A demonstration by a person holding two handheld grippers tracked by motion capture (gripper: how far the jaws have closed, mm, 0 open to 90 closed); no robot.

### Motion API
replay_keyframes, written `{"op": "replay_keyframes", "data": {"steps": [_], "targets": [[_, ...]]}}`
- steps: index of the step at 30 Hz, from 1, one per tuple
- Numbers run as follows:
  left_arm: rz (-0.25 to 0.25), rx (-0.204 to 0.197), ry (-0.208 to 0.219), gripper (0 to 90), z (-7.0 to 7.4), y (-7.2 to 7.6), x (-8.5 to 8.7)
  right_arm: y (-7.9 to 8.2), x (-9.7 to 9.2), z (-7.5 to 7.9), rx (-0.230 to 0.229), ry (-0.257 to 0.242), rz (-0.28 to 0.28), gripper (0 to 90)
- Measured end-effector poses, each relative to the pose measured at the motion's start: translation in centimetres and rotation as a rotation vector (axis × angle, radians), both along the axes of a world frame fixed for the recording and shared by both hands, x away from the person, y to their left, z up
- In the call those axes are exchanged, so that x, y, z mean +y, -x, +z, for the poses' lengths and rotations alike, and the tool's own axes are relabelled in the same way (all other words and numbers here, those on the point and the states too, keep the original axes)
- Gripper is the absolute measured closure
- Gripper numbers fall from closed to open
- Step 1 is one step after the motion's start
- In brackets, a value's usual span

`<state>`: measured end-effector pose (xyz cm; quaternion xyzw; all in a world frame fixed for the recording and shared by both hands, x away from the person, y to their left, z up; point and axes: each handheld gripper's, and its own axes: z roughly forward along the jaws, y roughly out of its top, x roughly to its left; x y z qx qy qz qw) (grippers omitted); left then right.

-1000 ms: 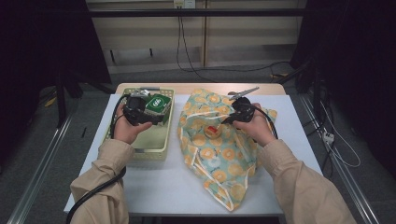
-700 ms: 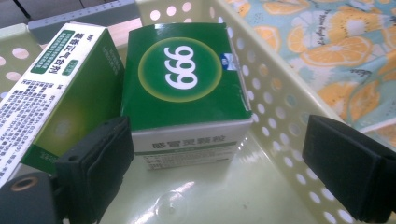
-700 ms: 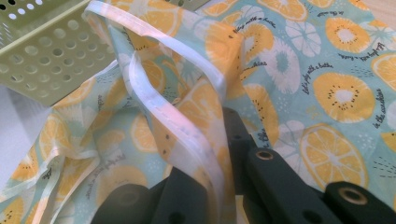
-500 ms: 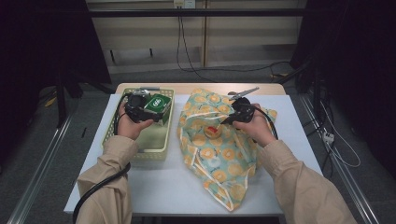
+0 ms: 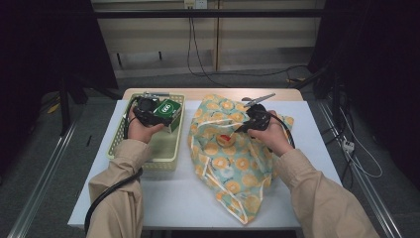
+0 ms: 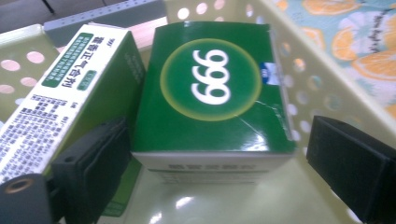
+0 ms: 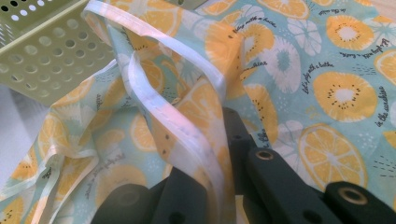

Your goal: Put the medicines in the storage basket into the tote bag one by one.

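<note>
I read the job as packing the medicine boxes from the basket [image 5: 148,158] into the orange-print fabric bag [image 5: 233,163], and it looks barely begun. My right gripper [image 7: 212,186] is clenched on the bag's white-piped hem [image 7: 187,135], the fabric pinched between the jaws and lifted into a ridge, so the mouth of the bag is held up on the side that faces the basket; in the high view something red shows at that opening, but I cannot tell what it is. My left gripper [image 6: 210,172] is down inside the pale green basket with its jaws spread wide on either side of the green 999 box [image 6: 212,88], the pads not pressing on it, so nothing is grasped yet. That box lies flat on the basket floor, just beside a second green-and-white box [image 6: 70,88] with printed text. What is left, as I judge it: close on the 999 box, lift it clear of the basket wall, carry it to the held-open bag, and then do the same for its neighbour.
</note>
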<state>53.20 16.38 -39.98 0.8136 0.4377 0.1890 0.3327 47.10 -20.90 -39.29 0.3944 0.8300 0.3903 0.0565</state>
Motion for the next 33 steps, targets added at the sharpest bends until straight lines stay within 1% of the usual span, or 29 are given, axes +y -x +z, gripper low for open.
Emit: {"op": "replay_keyframes", "data": {"steps": [2, 3, 4, 6, 8, 9, 11, 12, 13, 14, 15, 16, 17, 18, 20, 22, 24, 28, 29, 31, 32, 33], "targets": [[-0.002, 0.000, -0.009, 6.7, -0.2, -0.3, -0.2, 0.0, 0.0, 0.0, 0.002, -0.003, 0.001, 88.7], [-0.007, 0.010, -0.007, 6.2, -0.4, -0.4, -0.2, 0.0, 0.0, -0.1, 0.002, -0.006, 0.000, 88.7], [-0.003, 0.013, -0.007, 6.0, -0.5, -0.5, -0.4, 0.0, 0.0, -0.1, 0.004, -0.015, -0.002, 88.7], [-0.001, 0.015, -0.008, 6.6, -0.8, -0.8, -0.7, 0.0, 0.0, -0.2, 0.006, -0.013, -0.002, 88.7], [0.004, 0.029, -0.026, 5.9, -1.1, -1.0, -1.0, 0.0, -0.1, -0.1, 0.005, -0.014, -0.003, 88.7], [0.007, 0.036, -0.028, 6.3, -1.3, -1.2, -1.1, 0.1, -0.1, -0.1, 0.004, -0.015, -0.006, 88.7], [0.017, 0.030, -0.043, 8.4, -1.4, -1.2, -1.2, 0.1, -0.2, 0.0, 0.001, -0.019, -0.005, 88.7], [0.026, 0.029, -0.044, 12.6, -1.4, -1.2, -1.1, 0.1, -0.3, 0.1, 0.002, -0.021, -0.007, 88.7], [0.027, 0.034, -0.029, 13.6, -1.5, -1.2, -1.0, 0.1, -0.3, 0.1, 0.000, -0.023, -0.010, 88.7], [0.032, 0.040, -0.024, 14.7, -1.4, -1.0, -0.9, 0.1, -0.4, 0.1, -0.001, -0.023, -0.013, 88.8], [0.050, 0.048, -0.018, 15.2, -1.4, -0.9, -0.9, 0.1, -0.4, 0.1, -0.001, -0.022, -0.013, 88.8], [0.059, 0.058, -0.020, 15.4, -1.2, -0.8, -0.8, 0.1, -0.4, 0.1, 0.000, -0.021, -0.013, 88.8], [0.069, 0.065, -0.012, 15.5, -1.0, -0.7, -0.7, 0.1, -0.5, 0.1, -0.001, -0.020, -0.013, 88.7], [0.067, 0.062, -0.010, 15.6, -0.7, -0.6, -0.5, 0.1, -0.5, 0.1, 0.001, -0.020, -0.016, 88.8], [0.064, 0.071, 0.012, 15.8, -0.2, -0.2, -0.2, 0.0, -0.6, 0.1, -0.001, -0.022, -0.019, 88.8], [0.043, 0.065, 0.021, 15.8, 0.4, 0.3, 0.1, 0.0, -0.6, 0.0, -0.005, -0.019, -0.021, 88.8], [0.032, 0.069, 0.016, 15.9, 1.0, 0.8, 0.3, 0.0, -0.5, -0.1, -0.002, -0.016, -0.020, 88.8], [0.024, 0.074, 0.029, 16.0, 2.3, 1.8, 1.0, -0.1, -0.4, 0.0, -0.007, -0.017, -0.022, 88.8], [0.023, 0.068, 0.038, 16.0, 2.7, 2.1, 1.2, -0.1, -0.3, 0.0, -0.007, -0.015, -0.023, 88.8], [0.016, 0.069, 0.042, 15.9, 3.3, 2.5, 1.5, -0.1, -0.4, 0.0, -0.007, -0.013, -0.027, 88.8], [0.010, 0.071, 0.041, 16.0, 3.7, 2.8, 1.6, -0.1, -0.4, 0.0, -0.007, -0.011, -0.029, 88.8], [-0.004, 0.066, 0.027, 16.0, 4.2, 3.1, 1.8, -0.1, -0.4, 0.0, -0.009, -0.011, -0.029, 88.8]]}}
